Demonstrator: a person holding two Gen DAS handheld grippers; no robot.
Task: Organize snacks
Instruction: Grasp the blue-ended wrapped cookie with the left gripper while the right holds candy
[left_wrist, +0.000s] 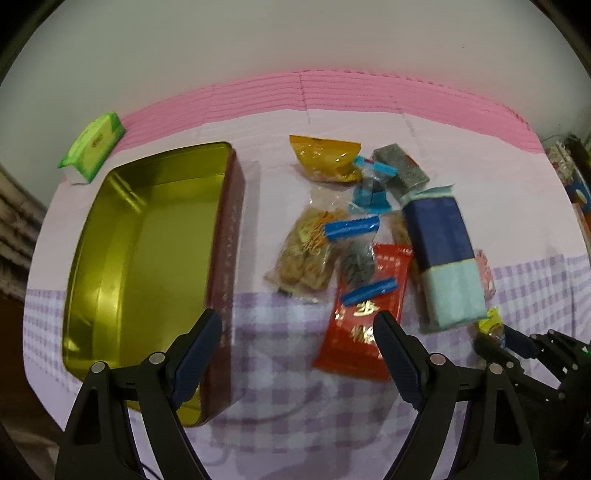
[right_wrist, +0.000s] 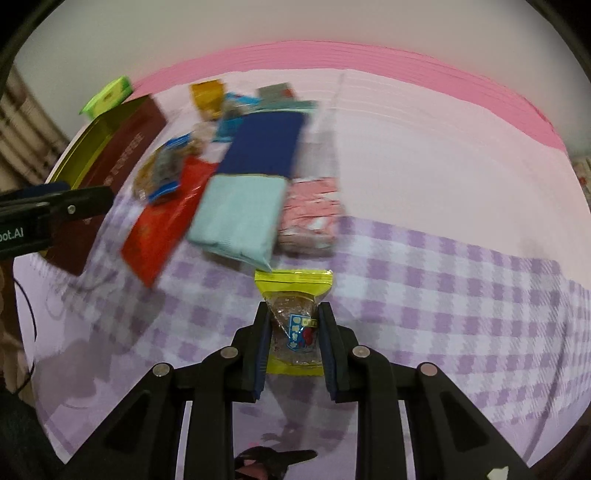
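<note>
because the gold tin (left_wrist: 147, 258) lies open and empty on the checked cloth (left_wrist: 280, 398), it reads as the place meant for the snacks; from the left wrist, the left gripper (left_wrist: 295, 354) hangs wide and empty just right of the tin, its near finger over the tin's red wall, while the snack pile (left_wrist: 369, 229) lies right of the tin.

from the right wrist, the right gripper (right_wrist: 293, 332) pinches a small yellow-edged packet (right_wrist: 294, 317) by its sides, well right of the tin (right_wrist: 110, 147), probably to carry it there.
</note>
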